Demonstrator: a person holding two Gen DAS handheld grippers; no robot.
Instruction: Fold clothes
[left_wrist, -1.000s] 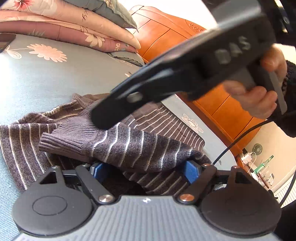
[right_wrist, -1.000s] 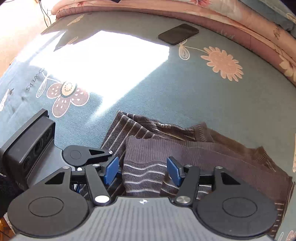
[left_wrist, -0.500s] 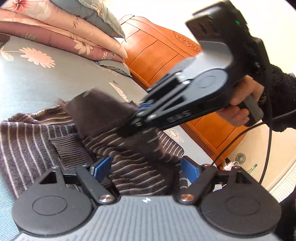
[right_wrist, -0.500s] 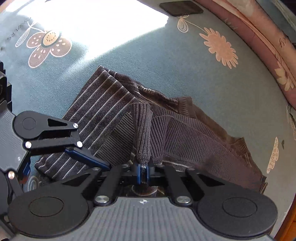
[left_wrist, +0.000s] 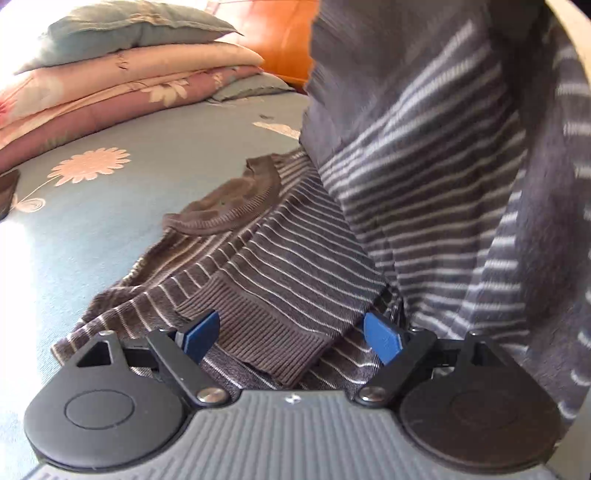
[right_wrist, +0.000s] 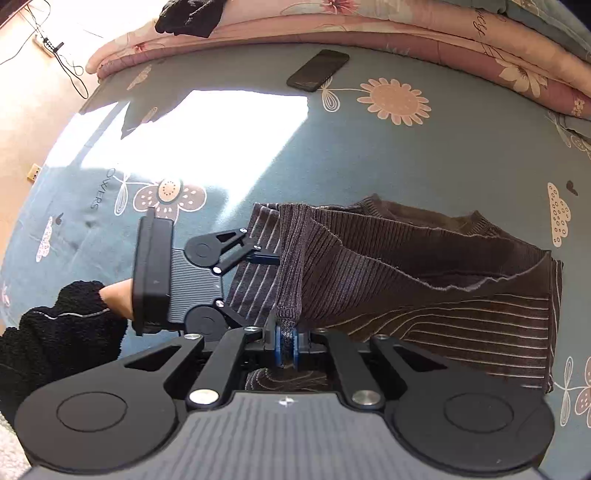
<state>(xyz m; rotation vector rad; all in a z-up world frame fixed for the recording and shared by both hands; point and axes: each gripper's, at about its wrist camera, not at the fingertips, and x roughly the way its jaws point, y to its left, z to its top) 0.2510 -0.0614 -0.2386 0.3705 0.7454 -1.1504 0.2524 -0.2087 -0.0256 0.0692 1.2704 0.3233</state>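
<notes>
My right gripper (right_wrist: 286, 345) pinches a sweater (right_wrist: 424, 273) cuff; my left gripper (left_wrist: 291, 336) is spread around its hem.

The sweater (right_wrist: 424, 295) is showing dark brown with thin pale stripes. The bed (right_wrist: 258, 155) sheet is wearing grey-blue with pink daisies; the quilts (left_wrist: 110, 92) are glowing pink and maroon, floral. The phone (right_wrist: 317, 70) is looking black.

Dark phone (right_wrist: 318, 70) lying on floral blue bed sheet (right_wrist: 369, 155); folded quilts (left_wrist: 122, 85) w/ pillow (left_wrist: 125, 33) stacking along bed edge; orange wood headboard (left_wrist: 280, 33) standing behind.
</notes>
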